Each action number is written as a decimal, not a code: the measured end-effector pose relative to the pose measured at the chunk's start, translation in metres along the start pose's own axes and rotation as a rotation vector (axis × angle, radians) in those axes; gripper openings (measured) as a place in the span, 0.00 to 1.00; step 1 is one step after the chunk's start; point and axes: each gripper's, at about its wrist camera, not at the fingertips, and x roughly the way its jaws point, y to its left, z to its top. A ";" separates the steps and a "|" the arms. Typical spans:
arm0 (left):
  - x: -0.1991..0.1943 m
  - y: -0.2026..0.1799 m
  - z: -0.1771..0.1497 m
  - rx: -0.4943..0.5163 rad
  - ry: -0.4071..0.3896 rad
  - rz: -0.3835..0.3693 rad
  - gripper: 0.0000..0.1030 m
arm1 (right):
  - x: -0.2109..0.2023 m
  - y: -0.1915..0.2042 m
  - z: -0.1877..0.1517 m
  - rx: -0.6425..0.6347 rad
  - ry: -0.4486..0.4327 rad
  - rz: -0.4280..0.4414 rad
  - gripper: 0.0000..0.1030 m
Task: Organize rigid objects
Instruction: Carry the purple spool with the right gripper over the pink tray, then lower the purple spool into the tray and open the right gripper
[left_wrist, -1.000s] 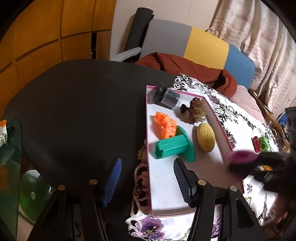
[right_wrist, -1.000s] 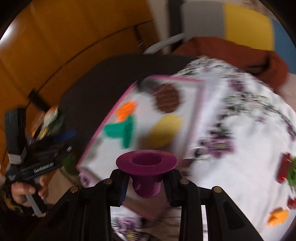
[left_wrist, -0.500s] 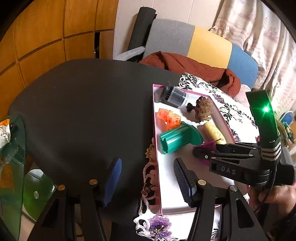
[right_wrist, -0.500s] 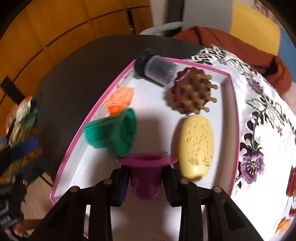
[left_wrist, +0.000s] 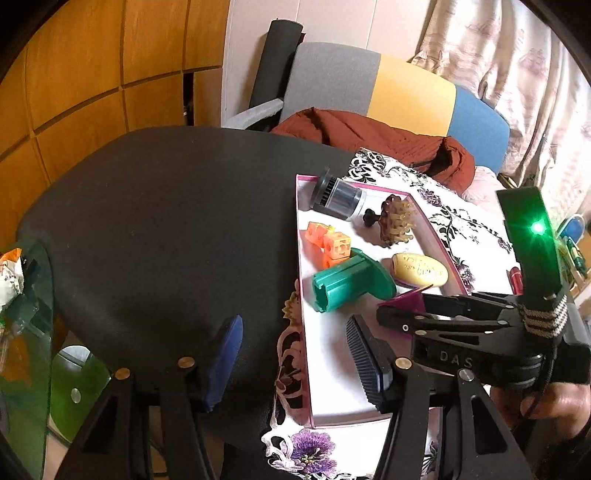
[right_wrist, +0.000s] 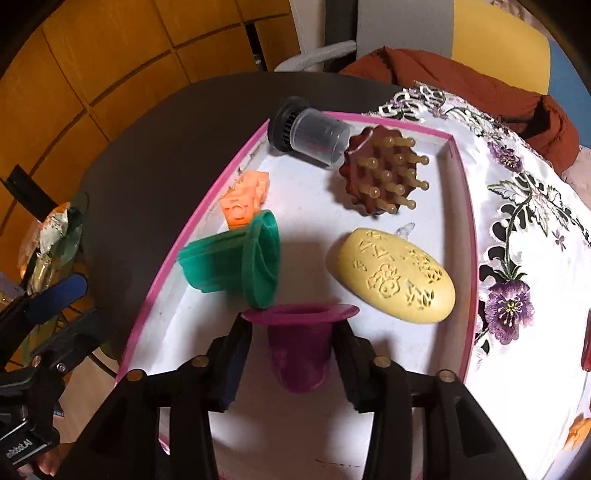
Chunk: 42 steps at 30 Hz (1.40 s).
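Purple flanged cup sitting lower centre in the pink tray, between right gripper fingers, now opening. Left view alone showing left gripper gaping, empty.

Purple flanged cup upright in pink-rimmed tray.

The left wrist camera looks steeply down from the near left corner of the pink-rimmed tray; the right wrist camera sits closer above it, facing down, and both share the green flanged spool
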 end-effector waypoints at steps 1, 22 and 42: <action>0.000 0.000 0.000 0.000 -0.002 0.001 0.58 | -0.003 0.001 -0.001 -0.001 -0.007 -0.002 0.47; -0.004 -0.024 -0.005 0.077 -0.010 -0.006 0.58 | -0.066 -0.037 -0.028 0.048 -0.154 -0.059 0.50; -0.007 -0.058 0.000 0.183 -0.020 -0.052 0.58 | -0.136 -0.187 -0.052 0.298 -0.192 -0.328 0.50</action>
